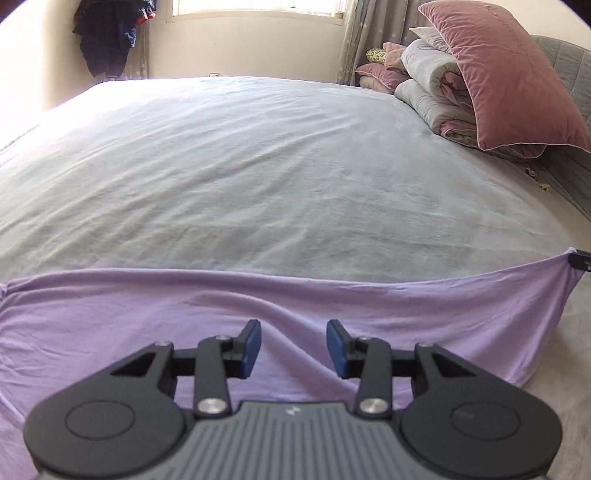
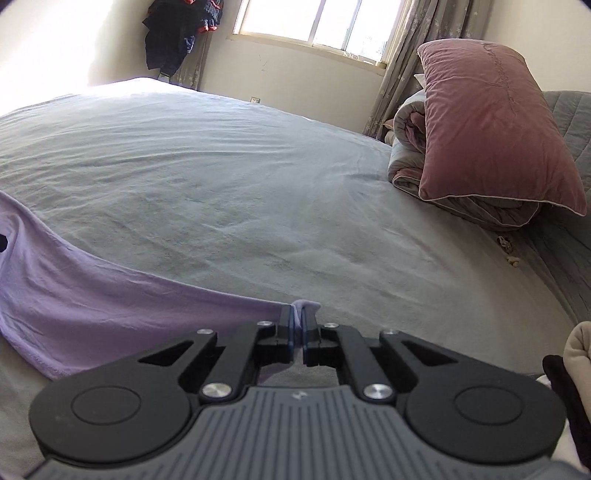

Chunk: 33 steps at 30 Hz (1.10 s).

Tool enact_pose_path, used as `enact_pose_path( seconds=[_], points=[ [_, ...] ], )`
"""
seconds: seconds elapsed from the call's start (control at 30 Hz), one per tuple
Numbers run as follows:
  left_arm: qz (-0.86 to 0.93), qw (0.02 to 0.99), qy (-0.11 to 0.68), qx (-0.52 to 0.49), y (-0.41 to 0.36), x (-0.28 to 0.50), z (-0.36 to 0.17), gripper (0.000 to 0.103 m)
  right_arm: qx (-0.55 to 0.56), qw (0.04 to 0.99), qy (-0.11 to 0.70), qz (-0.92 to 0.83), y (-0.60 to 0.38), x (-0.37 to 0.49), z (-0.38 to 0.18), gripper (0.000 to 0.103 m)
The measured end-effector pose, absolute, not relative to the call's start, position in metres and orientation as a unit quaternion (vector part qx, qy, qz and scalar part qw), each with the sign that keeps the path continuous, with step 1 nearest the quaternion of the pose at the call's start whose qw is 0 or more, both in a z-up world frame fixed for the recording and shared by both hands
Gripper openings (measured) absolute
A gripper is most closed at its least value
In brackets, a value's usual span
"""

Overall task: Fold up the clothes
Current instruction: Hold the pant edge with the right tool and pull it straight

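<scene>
A lilac garment lies spread across the near part of the grey bed. My left gripper hovers over its middle, open, with nothing between its blue pads; a soft ridge of the cloth runs below the gap. The garment's right corner is pulled up taut to my right gripper, seen at the frame edge. In the right wrist view my right gripper is shut on a pinched corner of the lilac garment, which stretches away to the left.
A pink pillow leans on a rolled grey quilt at the bed's far right by a grey headboard. Dark clothes hang in the far corner under a window. A person's sleeve shows at the right.
</scene>
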<state>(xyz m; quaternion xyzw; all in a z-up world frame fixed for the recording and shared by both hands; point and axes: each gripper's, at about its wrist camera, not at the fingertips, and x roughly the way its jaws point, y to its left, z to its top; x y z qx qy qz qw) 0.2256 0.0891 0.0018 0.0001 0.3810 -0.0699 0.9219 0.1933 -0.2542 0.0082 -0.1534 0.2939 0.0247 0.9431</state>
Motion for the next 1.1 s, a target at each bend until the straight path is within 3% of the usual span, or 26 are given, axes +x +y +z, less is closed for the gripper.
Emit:
enact_pose_path(
  seconds=[0.17, 0.47, 0.53, 0.6, 0.63, 0.9, 1.03, 1.1],
  points=[
    [-0.038, 0.926, 0.372, 0.046, 0.127, 0.256, 0.002, 0.055, -0.189, 0.931, 0.314, 0.001, -0.253, 0.215, -0.007, 0.004],
    [-0.055, 0.91, 0.389, 0.132, 0.144, 0.283, -0.022, 0.06, -0.209, 0.917, 0.339, -0.019, -0.248, 0.227, -0.044, 0.004],
    [-0.059, 0.912, 0.387, 0.125, 0.143, 0.281, -0.023, 0.052, -0.214, 0.917, 0.335, -0.024, -0.245, 0.226, -0.049, 0.004],
    [-0.073, 0.912, 0.387, 0.114, 0.141, 0.278, -0.024, 0.01, -0.216, 0.919, 0.33, -0.029, -0.244, 0.225, -0.05, 0.004],
    [-0.069, 0.913, 0.383, 0.121, 0.137, 0.276, -0.024, 0.0, -0.215, 0.92, 0.326, -0.032, -0.243, 0.225, -0.05, 0.004],
    [0.005, 0.961, 0.252, 0.114, 0.13, 0.245, -0.026, 0.0, -0.228, 0.933, 0.266, -0.079, -0.236, 0.218, -0.038, 0.004],
    [0.011, 0.943, 0.301, 0.143, 0.124, 0.261, -0.041, 0.002, -0.246, 0.927, 0.27, -0.088, -0.231, 0.228, -0.044, 0.004],
    [0.018, 0.941, 0.301, 0.155, 0.12, 0.263, -0.04, 0.009, -0.232, 0.926, 0.287, -0.079, -0.235, 0.236, -0.049, 0.004]
  ],
)
